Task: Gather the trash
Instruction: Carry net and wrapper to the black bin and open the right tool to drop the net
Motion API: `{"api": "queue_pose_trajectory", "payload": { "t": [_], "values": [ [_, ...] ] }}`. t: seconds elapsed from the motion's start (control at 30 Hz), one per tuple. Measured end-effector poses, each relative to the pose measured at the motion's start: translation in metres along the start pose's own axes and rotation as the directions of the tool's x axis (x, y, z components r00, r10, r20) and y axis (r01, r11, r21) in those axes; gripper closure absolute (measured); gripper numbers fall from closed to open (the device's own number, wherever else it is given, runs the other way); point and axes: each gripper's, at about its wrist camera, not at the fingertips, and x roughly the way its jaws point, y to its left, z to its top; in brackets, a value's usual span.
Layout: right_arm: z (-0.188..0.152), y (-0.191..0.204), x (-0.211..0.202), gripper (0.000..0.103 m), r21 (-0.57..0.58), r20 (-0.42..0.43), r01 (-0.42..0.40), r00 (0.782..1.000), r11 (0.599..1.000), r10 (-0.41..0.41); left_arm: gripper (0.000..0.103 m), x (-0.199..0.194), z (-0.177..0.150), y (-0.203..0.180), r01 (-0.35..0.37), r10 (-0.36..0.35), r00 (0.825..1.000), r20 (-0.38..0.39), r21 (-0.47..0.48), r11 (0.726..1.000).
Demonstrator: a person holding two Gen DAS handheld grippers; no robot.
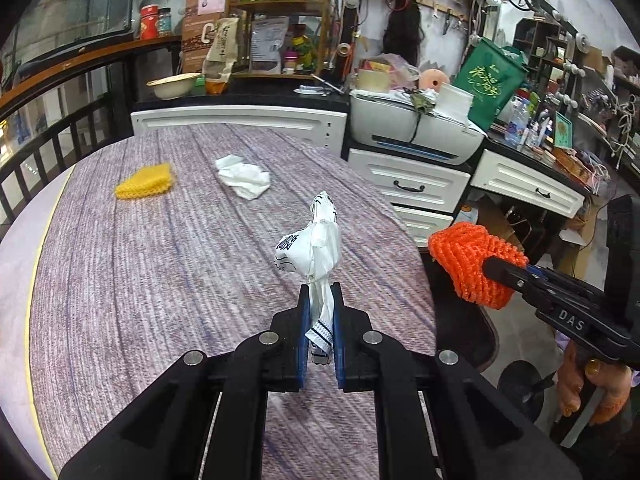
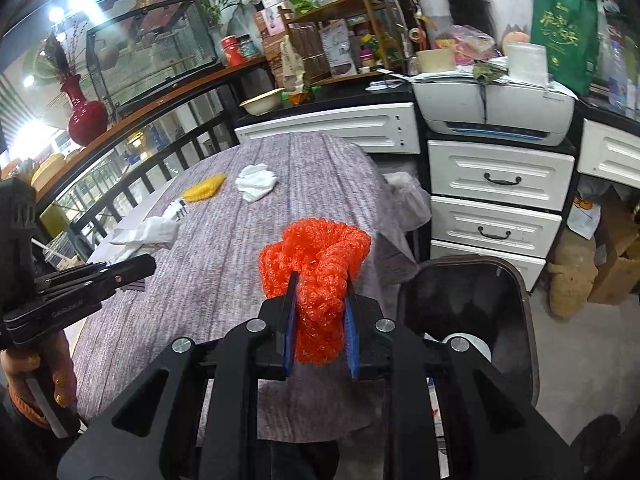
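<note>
- On the far left of the worktop [image 1: 160,260], which is covered in a grey-purple woven cloth, a yellow foam net [image 1: 146,181] lies flat; the right wrist view shows it too [image 2: 204,189].
- Just to its right, and apart from it, sits a crumpled white tissue [image 1: 244,176], also lying on the cloth [image 2: 256,181].
- The left hand-held gripper [image 1: 320,312] is clamped on a white printed wrapper [image 1: 314,248]; its lower end is pinched between the blue pads and the rest sticks up and forward over the worktop, lifted off the cloth.
- In the right wrist view the same left hand-held gripper [image 2: 148,266] enters from the left edge, with the white printed wrapper [image 2: 148,232] spreading beyond its fingertips above the left side of the worktop.
- The right hand-held gripper [image 2: 320,304] is closed around an orange foam net [image 2: 316,272], which is squeezed between the two blue pads and bulges out above them.
- From the left wrist view, the right hand-held gripper [image 1: 486,266] holds the orange foam net [image 1: 472,260] in the air past the right edge of the worktop.
- To the right, below the orange foam net and just beside the worktop edge, stands a dark trash bin [image 2: 524,300] with a black liner; something white lies inside it.
- Behind the bin is a white drawer cabinet [image 2: 496,208] with a printer [image 2: 496,116] on top.
</note>
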Motion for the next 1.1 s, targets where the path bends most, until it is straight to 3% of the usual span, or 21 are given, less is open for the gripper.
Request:
{"api": "queue_pose_trajectory", "payload": {
  "t": [0.3,0.73,0.8,0.87,1.1],
  "values": [
    [-0.012,-0.052,0.002,0.083,0.064,-0.016,0.135,0.991,0.989,-0.135,0.093,0.003,0.004,-0.034,0.057,-0.057,0.998,0.002,0.046,0.997],
    [-0.047,-0.119,0.062,0.082,0.137,-0.16,0.29,0.95,0.947,-0.268,0.093,0.017,0.005,-0.073,0.099,-0.097,0.995,-0.026,0.089,0.991],
    [-0.054,-0.129,0.073,0.073,0.151,-0.193,0.309,0.941,0.939,-0.279,0.093,0.02,0.004,-0.08,0.106,-0.103,0.994,-0.032,0.098,0.99],
    [-0.06,-0.136,0.076,0.048,0.173,-0.196,0.328,0.935,0.929,-0.294,0.093,0.023,0.003,-0.087,0.114,-0.11,0.993,-0.04,0.109,0.987],
    [-0.073,-0.15,0.063,0.039,0.236,-0.214,0.336,0.933,0.912,-0.289,0.093,0.033,-0.002,-0.106,0.137,-0.128,0.989,-0.07,0.141,0.98]
  ]
}}
